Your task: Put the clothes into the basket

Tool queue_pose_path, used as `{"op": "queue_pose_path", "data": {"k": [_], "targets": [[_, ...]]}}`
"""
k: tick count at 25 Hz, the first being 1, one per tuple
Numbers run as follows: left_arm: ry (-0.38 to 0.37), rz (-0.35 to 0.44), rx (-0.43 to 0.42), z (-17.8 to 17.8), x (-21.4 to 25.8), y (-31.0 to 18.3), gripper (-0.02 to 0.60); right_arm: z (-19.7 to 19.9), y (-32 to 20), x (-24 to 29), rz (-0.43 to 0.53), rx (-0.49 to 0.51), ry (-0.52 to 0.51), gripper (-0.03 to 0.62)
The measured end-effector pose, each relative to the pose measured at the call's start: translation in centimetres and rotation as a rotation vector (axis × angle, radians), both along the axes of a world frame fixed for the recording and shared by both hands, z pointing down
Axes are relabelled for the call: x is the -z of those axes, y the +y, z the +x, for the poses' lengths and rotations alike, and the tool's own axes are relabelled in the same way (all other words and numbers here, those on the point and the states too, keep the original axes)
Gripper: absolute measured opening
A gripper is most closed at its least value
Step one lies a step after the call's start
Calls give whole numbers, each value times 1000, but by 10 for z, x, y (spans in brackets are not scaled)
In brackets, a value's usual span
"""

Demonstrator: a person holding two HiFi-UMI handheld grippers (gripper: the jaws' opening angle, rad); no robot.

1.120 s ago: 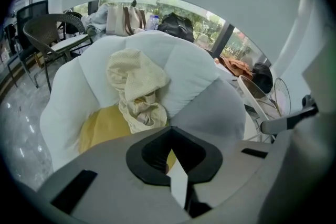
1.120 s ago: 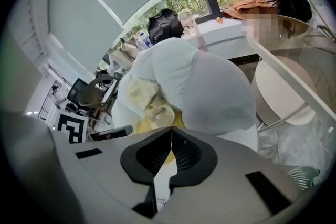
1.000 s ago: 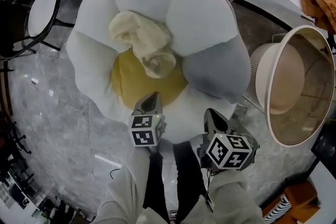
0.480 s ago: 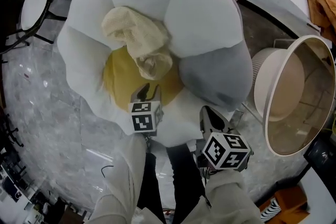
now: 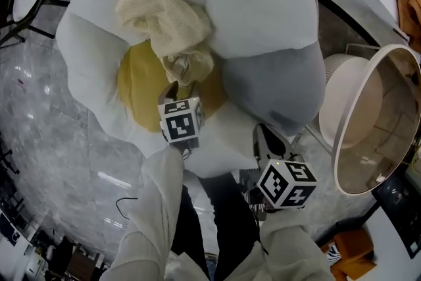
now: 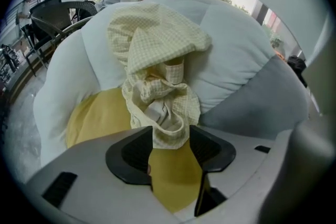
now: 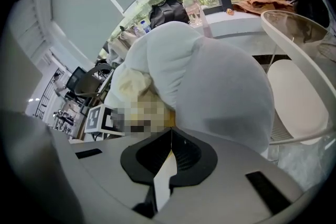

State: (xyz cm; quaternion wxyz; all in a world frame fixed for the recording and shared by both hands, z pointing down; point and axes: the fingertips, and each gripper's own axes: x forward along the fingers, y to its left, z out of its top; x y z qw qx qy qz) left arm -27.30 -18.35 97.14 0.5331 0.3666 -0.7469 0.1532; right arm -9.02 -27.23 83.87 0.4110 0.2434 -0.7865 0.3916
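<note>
- Grey marbled floor lies under everything I see from the head view.
- My left gripper has its jaws opening; the lower tip of the cream checked garment hangs between the pads, not pinched.
- My right gripper has its jaws pressed together on nothing.
- I see the garment crumpled on the flower-shaped cushion, across its yellow middle and a white lobe.
- Off right, the white basket sits tilted, well apart from the garment.
</note>
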Motion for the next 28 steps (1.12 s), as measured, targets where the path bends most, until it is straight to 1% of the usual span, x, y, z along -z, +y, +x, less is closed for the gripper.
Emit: {"op": "queue_pose_path", "data": {"k": [4, 6, 9, 16, 22, 25, 28], "targets": [[37, -5, -28, 6, -9, -2, 221, 4, 5, -5, -8, 8, 18, 25], [40, -5, -32, 6, -11, -2, 213, 5, 8, -5, -12, 19, 23, 25], [22, -15, -23, 1, -14, 0, 145, 5, 13, -5, -13, 41, 32, 25], [16, -4, -12, 0, -13, 3, 110, 9, 23, -4, -16, 55, 49, 25], [33, 1, -43, 4, -4, 8, 52, 7, 34, 3, -18, 51, 47, 25], [29, 3, -57, 2, 3, 10, 38, 8, 37, 8, -14, 36, 44, 25], [40, 18, -70, 3, 9, 12, 32, 13, 42, 13, -13, 19, 46, 25]]}}
